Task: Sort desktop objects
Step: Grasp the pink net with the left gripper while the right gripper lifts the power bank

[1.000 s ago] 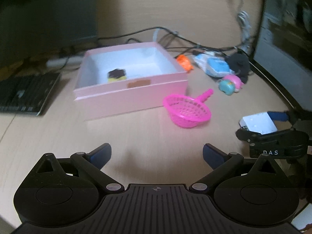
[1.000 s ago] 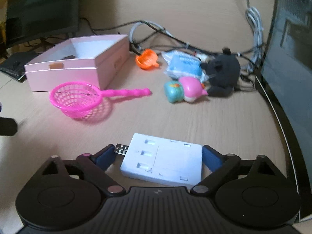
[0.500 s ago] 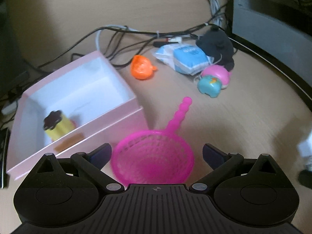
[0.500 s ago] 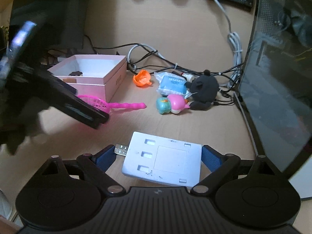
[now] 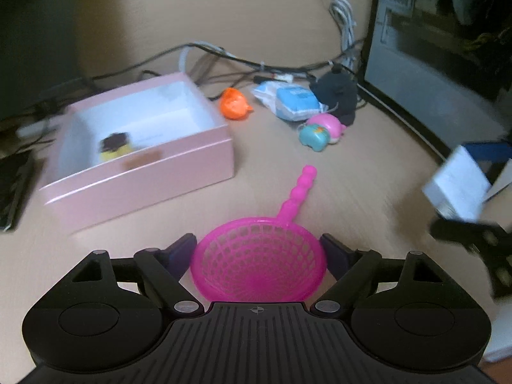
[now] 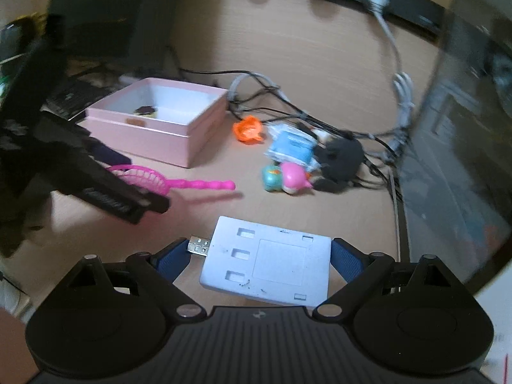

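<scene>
On the desk (image 5: pixel 368 188), far left, sits a pink box (image 5: pixel 140 160), open-topped, a small yellow-and-brown toy (image 5: pixel 116 147) inside. Right of it, far side: orange toy (image 5: pixel 233 104), blue-white packet (image 5: pixel 292 102), black plush (image 5: pixel 336 92), pink-and-teal toy (image 5: pixel 321 129), cables behind.

Left gripper (image 5: pixel 258 251): jaws have just been closing, partly open, with the bowl of the pink strainer (image 5: pixel 259 265) between them; both pads at the rim, left wrist view. Handle points away toward the toys.

Right gripper (image 6: pixel 259 259): jaws wide, gripping a white hub (image 6: pixel 268 265) across its length; right pad on its end, left pad by the plug. Hub is off the desk, near right.
</scene>
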A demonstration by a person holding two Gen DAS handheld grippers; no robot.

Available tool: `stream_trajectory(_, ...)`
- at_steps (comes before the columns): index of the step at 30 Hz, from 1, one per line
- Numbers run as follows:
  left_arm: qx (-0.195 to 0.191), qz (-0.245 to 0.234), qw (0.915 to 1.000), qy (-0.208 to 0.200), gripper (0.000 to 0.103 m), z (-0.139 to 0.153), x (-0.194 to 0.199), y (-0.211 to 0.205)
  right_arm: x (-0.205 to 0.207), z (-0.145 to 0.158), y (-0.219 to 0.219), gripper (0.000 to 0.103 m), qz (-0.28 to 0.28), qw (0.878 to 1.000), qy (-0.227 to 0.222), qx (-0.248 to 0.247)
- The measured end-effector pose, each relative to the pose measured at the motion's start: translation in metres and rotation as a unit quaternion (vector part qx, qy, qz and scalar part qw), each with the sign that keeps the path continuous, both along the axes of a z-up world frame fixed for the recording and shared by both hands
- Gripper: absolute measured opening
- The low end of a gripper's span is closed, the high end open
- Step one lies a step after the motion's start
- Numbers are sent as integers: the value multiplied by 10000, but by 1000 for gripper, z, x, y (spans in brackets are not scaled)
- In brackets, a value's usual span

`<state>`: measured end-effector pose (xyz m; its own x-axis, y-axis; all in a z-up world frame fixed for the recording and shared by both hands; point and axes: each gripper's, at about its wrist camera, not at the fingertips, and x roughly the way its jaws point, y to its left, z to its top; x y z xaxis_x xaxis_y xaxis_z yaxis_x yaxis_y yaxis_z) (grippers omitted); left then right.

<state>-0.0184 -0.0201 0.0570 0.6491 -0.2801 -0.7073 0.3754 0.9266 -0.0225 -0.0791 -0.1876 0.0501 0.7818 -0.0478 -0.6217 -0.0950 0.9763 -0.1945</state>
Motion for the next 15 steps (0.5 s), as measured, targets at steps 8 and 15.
stream_trajectory(8,-188,1398,9886,-521,88,39,-25,54,23,29,33,94,1211,9923,-186,-194)
stream_trajectory(15,-384,1888,9753,-1077,88,62,-9,80,57,57,63,94,1648,9839,-660,-223)
